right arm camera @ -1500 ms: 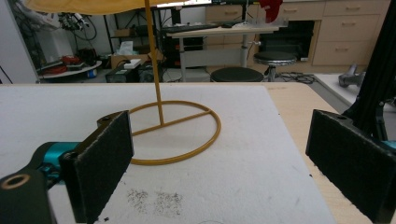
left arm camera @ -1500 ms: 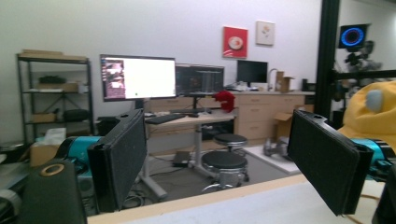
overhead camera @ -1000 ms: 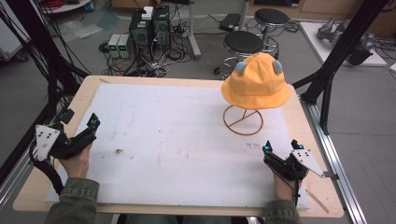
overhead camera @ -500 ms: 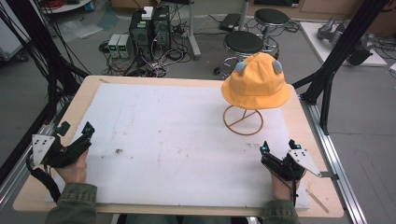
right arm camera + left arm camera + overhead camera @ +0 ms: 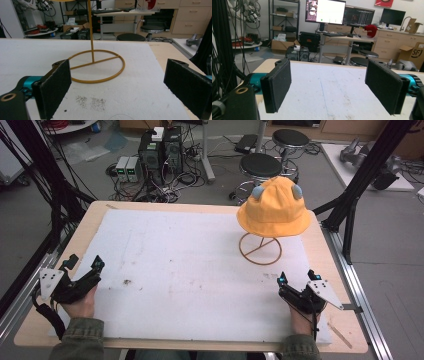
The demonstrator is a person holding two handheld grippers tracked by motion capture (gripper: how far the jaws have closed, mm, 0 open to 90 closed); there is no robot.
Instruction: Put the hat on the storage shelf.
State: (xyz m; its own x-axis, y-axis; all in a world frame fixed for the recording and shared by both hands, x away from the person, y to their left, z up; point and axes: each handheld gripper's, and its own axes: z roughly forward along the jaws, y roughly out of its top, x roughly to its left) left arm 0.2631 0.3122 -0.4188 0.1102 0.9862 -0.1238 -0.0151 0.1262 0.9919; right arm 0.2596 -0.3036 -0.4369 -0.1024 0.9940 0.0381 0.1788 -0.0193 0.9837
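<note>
Black, coarse-textured pads face each other across a wide gap on both grippers, nothing between them. The left gripper [image 5: 84, 265] rests near the table's left front corner, held by a hand in an olive sleeve [image 5: 77, 342]; its flat rectangular pads [image 5: 277, 83] sit on teal mounts. The right gripper [image 5: 297, 276] lies near the right front edge, its jaws likewise spread and pointing toward a thin gold wire stand [image 5: 96, 66], whose round hoop base with a crossbar lies flat on the mat just ahead of it. A white foam mat [image 5: 190, 250], slightly scuffed and speckled with dark crumbs [image 5: 91, 101], covers most of the pale wooden table [image 5: 327, 247]. On the stand's upright rod, toward the far right of the table, sits a soft orange bucket hat [image 5: 273, 207] with two small grey ears on its crown. Beyond the table stand two round black stools [image 5: 261, 166].
</note>
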